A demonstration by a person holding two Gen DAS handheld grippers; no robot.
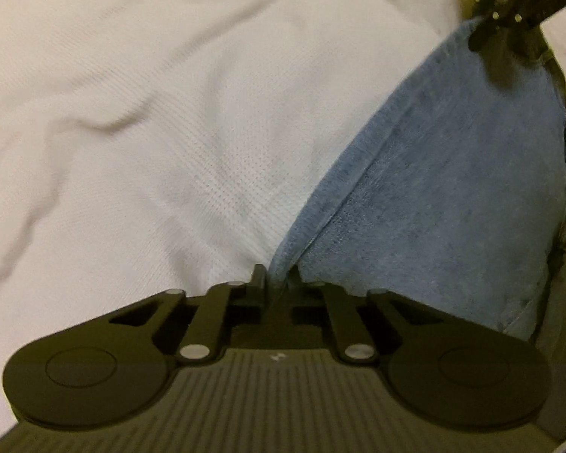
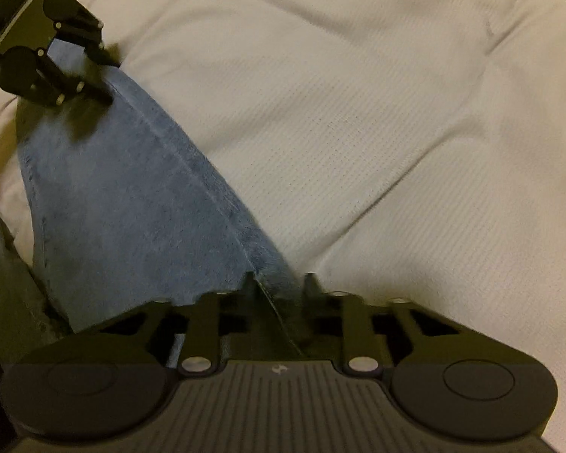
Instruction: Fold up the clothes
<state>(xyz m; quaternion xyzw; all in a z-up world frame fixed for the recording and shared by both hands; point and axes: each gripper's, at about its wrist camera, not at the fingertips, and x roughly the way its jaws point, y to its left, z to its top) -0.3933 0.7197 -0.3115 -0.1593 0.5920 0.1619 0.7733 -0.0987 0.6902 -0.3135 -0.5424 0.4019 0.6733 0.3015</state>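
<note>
Landmark: the white bedcover (image 1: pixel 139 113), wrinkled, spread under everything in both wrist views.
Item: one blue cloth (image 1: pixel 452 173), terry-like, with a stitched hem along one edge; it hung stretched above the white bedcover between my two claws.
Left claw (image 1: pixel 279 283): my jaws were drawn nearly together, pinching one corner of the blue cloth; the hem ran straight into the narrow gap between the pads.
Right claw (image 2: pixel 279 283): likewise closed down on the opposite corner, the folded edge of the blue cloth caught between my fingers (image 2: pixel 311 283).
Cloth relative to left claw: it rose from my fingertips and ran away up to the right, over the white bedcover, to the right claw (image 1: pixel 509 19) at the far corner.
Cloth relative to right claw: it ran up to the left, ending at the left claw (image 2: pixel 90 71).
Cloth edges: the hemmed edge was taut between both grips; the body of the cloth drooped towards the white bedcover below.
</note>
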